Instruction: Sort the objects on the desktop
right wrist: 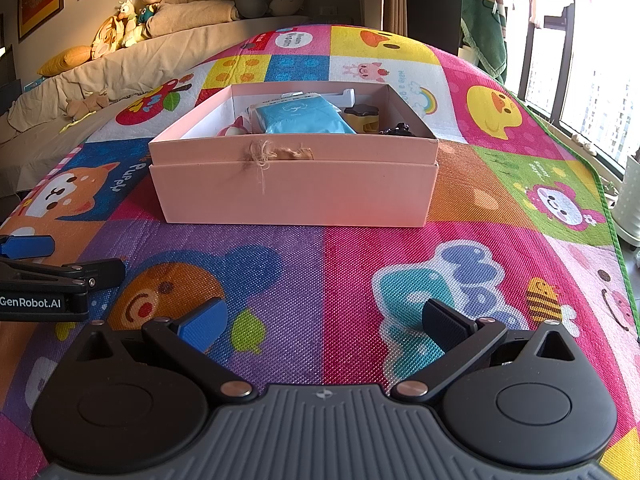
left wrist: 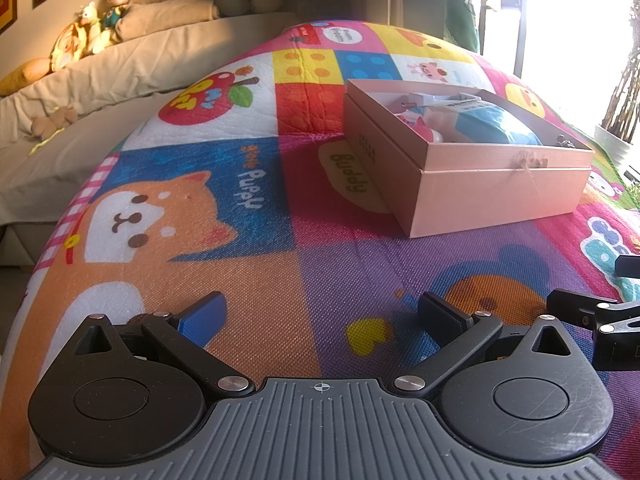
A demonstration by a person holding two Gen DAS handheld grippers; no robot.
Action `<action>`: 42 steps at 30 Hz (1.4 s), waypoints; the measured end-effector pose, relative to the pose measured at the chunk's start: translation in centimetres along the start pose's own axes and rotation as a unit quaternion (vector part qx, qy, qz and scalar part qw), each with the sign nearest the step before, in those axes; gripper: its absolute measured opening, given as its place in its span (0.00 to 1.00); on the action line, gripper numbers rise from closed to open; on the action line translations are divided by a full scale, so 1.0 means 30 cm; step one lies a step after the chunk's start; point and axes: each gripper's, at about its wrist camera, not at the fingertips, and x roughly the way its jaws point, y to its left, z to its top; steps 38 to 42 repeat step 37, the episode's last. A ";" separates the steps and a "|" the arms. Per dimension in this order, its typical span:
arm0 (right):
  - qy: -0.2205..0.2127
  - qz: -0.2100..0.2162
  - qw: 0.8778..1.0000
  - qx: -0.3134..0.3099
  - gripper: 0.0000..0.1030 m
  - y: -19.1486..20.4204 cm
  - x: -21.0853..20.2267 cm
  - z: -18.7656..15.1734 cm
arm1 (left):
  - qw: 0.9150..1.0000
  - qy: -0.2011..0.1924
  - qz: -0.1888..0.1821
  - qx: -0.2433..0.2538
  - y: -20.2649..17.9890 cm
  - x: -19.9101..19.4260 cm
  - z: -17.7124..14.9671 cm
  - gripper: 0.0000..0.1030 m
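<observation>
A pink cardboard box (right wrist: 296, 188) stands open on the colourful play mat (right wrist: 360, 264), straight ahead in the right wrist view and to the right in the left wrist view (left wrist: 496, 192). Inside lie a blue packet (right wrist: 300, 118), a pink toy (right wrist: 234, 130), a yellow item with a black lid (right wrist: 362, 116), a white object (right wrist: 344, 98) and a small dark object (right wrist: 400, 129). My left gripper (left wrist: 320, 316) is open and empty, low over the mat. My right gripper (right wrist: 324, 322) is open and empty, short of the box. The left gripper shows at the left edge (right wrist: 44, 280).
A beige bed (right wrist: 132, 64) with pillows and stuffed toys (right wrist: 132, 16) runs along the left. A window (right wrist: 592, 60) and hanging clothes (right wrist: 484, 32) are on the right. The mat's green edge (right wrist: 608, 208) ends near a white bin (right wrist: 632, 204).
</observation>
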 end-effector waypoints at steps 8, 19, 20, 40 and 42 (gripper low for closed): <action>0.000 0.000 1.000 0.000 1.00 0.000 0.000 0.000 | 1.000 0.000 0.000 0.000 0.000 0.000 0.000 1.00; 0.000 0.000 1.000 0.000 1.00 0.000 -0.001 -0.001 | 1.000 0.000 0.001 0.001 0.002 0.000 -0.001 1.00; 0.000 0.000 1.000 0.000 1.00 0.000 0.000 0.001 | 1.000 0.000 0.002 0.003 0.000 0.001 -0.001 1.00; 0.000 0.000 1.000 0.000 1.00 0.001 -0.001 0.000 | 0.999 0.029 -0.019 0.016 -0.002 -0.025 -0.002 1.00; 0.000 0.000 1.000 0.000 1.00 0.001 -0.001 0.000 | 0.999 0.029 -0.019 0.016 -0.002 -0.025 -0.002 1.00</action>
